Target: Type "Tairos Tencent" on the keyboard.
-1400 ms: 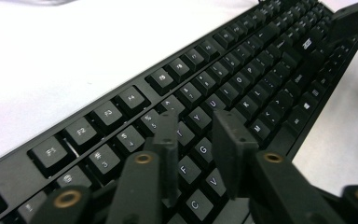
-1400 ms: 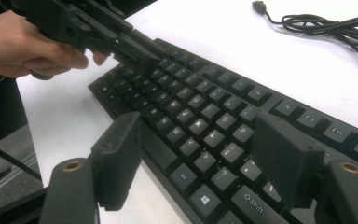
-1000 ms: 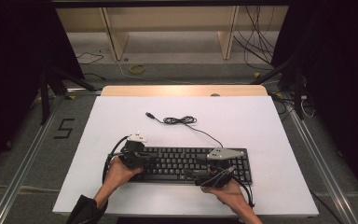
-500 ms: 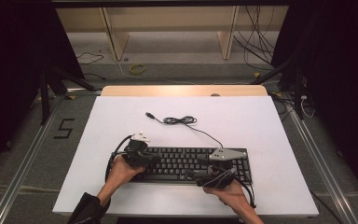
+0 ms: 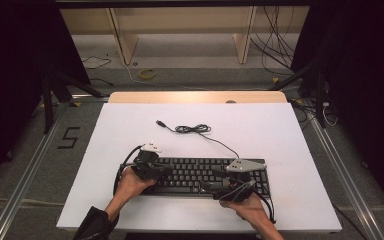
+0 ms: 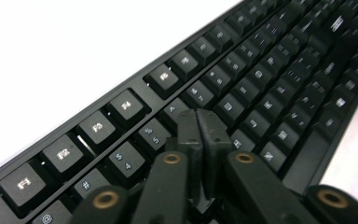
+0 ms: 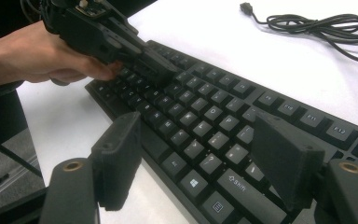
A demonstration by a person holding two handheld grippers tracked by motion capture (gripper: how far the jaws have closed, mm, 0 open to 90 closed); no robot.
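A black keyboard (image 5: 200, 175) lies near the front of the white table top (image 5: 280, 130). Its cable (image 5: 192, 129) is coiled behind it, with the plug (image 5: 159, 122) lying loose. My left gripper (image 5: 167, 170) rests over the keyboard's left end, tips on the number-row keys (image 6: 196, 116). Its jaws look shut with nothing between them, though they have just been opening a little. The right gripper view also shows that gripper (image 7: 168, 70) in a hand. My right gripper (image 7: 200, 149) is open over the lower right keys (image 5: 207, 182), its two pads standing wide apart around them.
The coiled cable (image 7: 317, 23) and its plug (image 7: 246, 7) lie on the white surface behind the keyboard. Metal rails (image 5: 30, 170) run along the table's sides. Wooden shelving (image 5: 180, 30) stands beyond the far edge, with loose wires on the floor.
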